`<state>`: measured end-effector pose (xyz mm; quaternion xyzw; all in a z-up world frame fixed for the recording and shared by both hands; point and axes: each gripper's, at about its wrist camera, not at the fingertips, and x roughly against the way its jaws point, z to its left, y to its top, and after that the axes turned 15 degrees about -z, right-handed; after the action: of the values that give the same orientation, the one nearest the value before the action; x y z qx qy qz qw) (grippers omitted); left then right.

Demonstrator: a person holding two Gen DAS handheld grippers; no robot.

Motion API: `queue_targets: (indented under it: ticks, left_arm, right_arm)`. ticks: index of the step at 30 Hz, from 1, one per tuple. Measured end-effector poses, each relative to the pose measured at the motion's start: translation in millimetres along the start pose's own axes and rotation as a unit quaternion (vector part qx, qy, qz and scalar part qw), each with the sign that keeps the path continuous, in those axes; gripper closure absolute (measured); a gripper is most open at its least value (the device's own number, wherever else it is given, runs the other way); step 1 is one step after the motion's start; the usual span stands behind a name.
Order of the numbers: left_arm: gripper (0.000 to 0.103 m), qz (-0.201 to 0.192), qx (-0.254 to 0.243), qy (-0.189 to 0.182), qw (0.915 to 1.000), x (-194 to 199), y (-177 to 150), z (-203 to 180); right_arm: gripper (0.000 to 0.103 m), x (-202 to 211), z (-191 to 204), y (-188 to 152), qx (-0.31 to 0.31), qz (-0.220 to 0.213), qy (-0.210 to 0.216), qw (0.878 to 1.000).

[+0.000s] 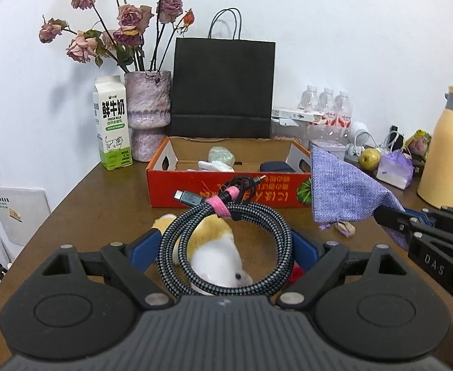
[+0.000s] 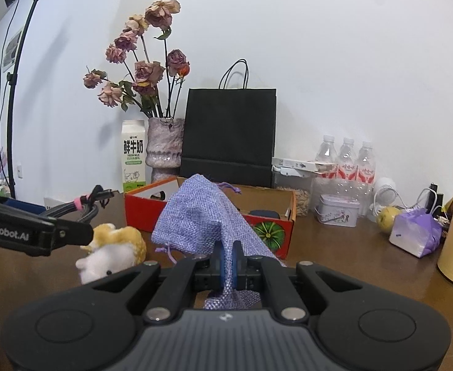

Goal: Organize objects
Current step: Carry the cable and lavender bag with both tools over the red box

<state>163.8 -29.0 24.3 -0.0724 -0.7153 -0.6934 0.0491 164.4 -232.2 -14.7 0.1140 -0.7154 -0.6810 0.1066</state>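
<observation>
My left gripper (image 1: 226, 247) is shut on a coiled braided cable (image 1: 195, 235) bound with a pink strap, held above the table; it also shows in the right wrist view (image 2: 81, 205). My right gripper (image 2: 226, 259) is shut on a purple fabric pouch (image 2: 201, 216), which hangs in the air; the pouch also shows in the left wrist view (image 1: 344, 191). A yellow and white plush toy (image 1: 217, 247) lies on the table under the cable, also in the right wrist view (image 2: 115, 247). An open red cardboard box (image 1: 226, 191) stands just beyond, holding a few small items.
Milk carton (image 1: 112, 123), vase of dried roses (image 1: 147, 108) and black paper bag (image 1: 223, 89) stand behind the box. Water bottles (image 2: 347, 160), a tin (image 2: 337, 213), a pear (image 2: 387, 219), a purple packet (image 2: 415, 235) and a yellow flask (image 1: 442, 148) are on the right.
</observation>
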Motion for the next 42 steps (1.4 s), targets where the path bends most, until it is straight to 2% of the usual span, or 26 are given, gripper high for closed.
queue_targets:
  ticks: [23,31,42]
  left_arm:
    - [0.014,-0.023,0.008,-0.005,0.9997,-90.2,41.1,-4.8]
    - [0.014,-0.028,0.025,0.017,0.9992,-128.3,48.9,-0.2]
    - [0.014,-0.04,0.037,0.039,0.9977,-187.2,65.3,11.0]
  right_arm:
    - [0.099,-80.3,-0.8,18.9,0.019,-0.003,0.005,1.0]
    - [0.099,-121.4,-0.8,26.9,0.019,-0.022,0.002,1.0]
    - [0.099,-183.1,-12.0,25.4,0.003,-0.024,-0.003,1.0]
